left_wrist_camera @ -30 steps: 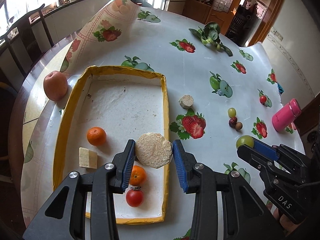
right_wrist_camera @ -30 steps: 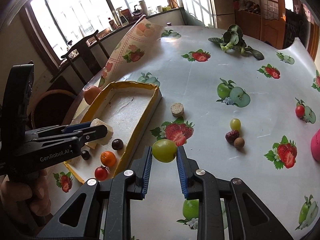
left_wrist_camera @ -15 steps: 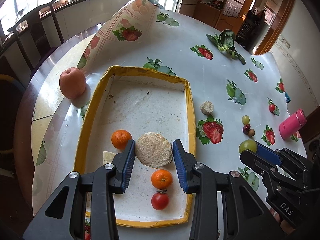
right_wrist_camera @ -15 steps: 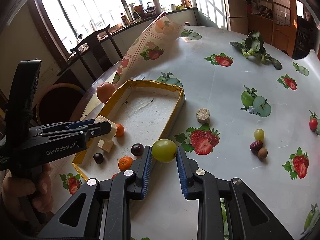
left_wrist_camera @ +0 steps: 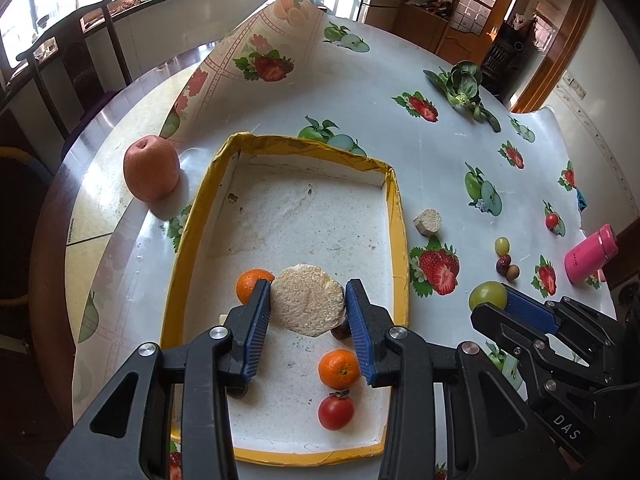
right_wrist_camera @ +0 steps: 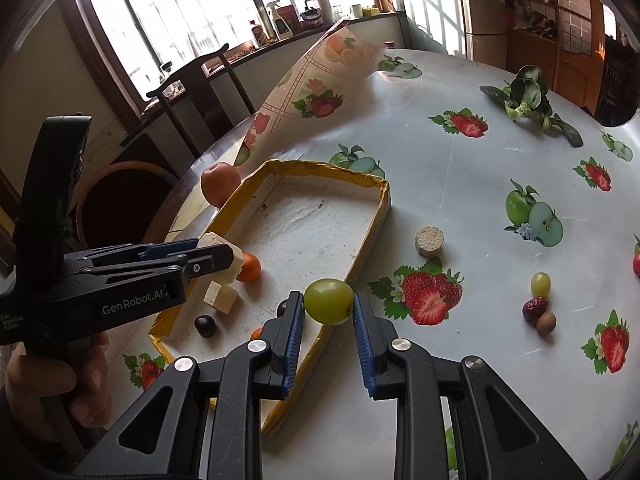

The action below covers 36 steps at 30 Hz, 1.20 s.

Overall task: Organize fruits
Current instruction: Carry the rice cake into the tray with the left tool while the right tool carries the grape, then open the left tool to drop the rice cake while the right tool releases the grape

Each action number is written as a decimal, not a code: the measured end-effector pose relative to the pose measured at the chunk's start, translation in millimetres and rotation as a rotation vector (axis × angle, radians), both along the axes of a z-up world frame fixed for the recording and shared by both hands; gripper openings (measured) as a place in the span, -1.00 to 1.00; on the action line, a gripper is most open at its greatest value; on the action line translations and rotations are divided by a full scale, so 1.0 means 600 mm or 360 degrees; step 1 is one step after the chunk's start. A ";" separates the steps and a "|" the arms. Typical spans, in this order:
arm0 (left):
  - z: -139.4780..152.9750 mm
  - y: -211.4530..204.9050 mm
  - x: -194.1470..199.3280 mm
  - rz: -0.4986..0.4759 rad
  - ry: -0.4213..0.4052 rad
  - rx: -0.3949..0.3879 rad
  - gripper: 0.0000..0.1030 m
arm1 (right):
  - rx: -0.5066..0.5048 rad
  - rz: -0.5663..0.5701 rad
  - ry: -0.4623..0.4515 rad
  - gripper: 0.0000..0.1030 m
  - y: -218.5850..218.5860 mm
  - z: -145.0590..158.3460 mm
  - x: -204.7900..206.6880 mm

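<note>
My left gripper [left_wrist_camera: 308, 312] is shut on a pale round slice [left_wrist_camera: 307, 305] and holds it above the yellow-rimmed tray [left_wrist_camera: 396, 216]. My right gripper [right_wrist_camera: 328, 316] is shut on a green grape [right_wrist_camera: 329, 301] over the tray's right rim [right_wrist_camera: 368, 240]; the grape also shows in the left wrist view [left_wrist_camera: 487, 295]. In the tray lie two oranges [left_wrist_camera: 339, 369] [left_wrist_camera: 249, 283], a tomato [left_wrist_camera: 336, 412], a pale cube [right_wrist_camera: 221, 297] and dark plums [right_wrist_camera: 205, 326]. On the table to the right lie a small grape [left_wrist_camera: 501, 245], a dark fruit [left_wrist_camera: 503, 265] and a brown fruit [left_wrist_camera: 513, 272].
A peach-coloured apple [left_wrist_camera: 151, 169] sits left of the tray. A beige round chunk [left_wrist_camera: 428, 221] lies right of it. A pink bottle [left_wrist_camera: 590, 254] lies at the far right, leafy greens [left_wrist_camera: 464, 88] at the back. The tablecloth corner [left_wrist_camera: 256, 48] is folded up.
Both grippers have moved back and left with their loads still held. The tray and its fruit have shifted right and down in the left wrist view.
</note>
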<state>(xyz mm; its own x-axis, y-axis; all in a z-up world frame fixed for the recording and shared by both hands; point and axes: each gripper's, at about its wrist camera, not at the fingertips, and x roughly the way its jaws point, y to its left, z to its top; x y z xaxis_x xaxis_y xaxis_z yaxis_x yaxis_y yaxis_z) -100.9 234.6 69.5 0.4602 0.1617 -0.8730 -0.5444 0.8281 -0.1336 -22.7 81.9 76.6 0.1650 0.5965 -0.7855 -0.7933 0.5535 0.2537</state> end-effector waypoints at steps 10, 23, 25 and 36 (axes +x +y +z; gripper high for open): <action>0.007 0.058 0.016 0.0066 -0.0018 -0.0014 -0.31 | 0.0007 0.0041 0.0006 -0.51 0.045 -0.003 0.017; -0.024 0.115 0.075 0.0088 0.0024 -0.0021 -0.31 | 0.0007 0.0094 0.0024 -0.51 0.126 -0.015 0.045; -0.045 0.112 0.080 0.0080 0.0058 -0.0039 -0.31 | -0.0027 0.0111 0.0050 -0.51 0.133 -0.035 0.041; -0.114 0.114 0.092 0.0071 0.0147 -0.0116 -0.31 | -0.0202 0.0199 0.0118 -0.51 0.168 -0.130 0.026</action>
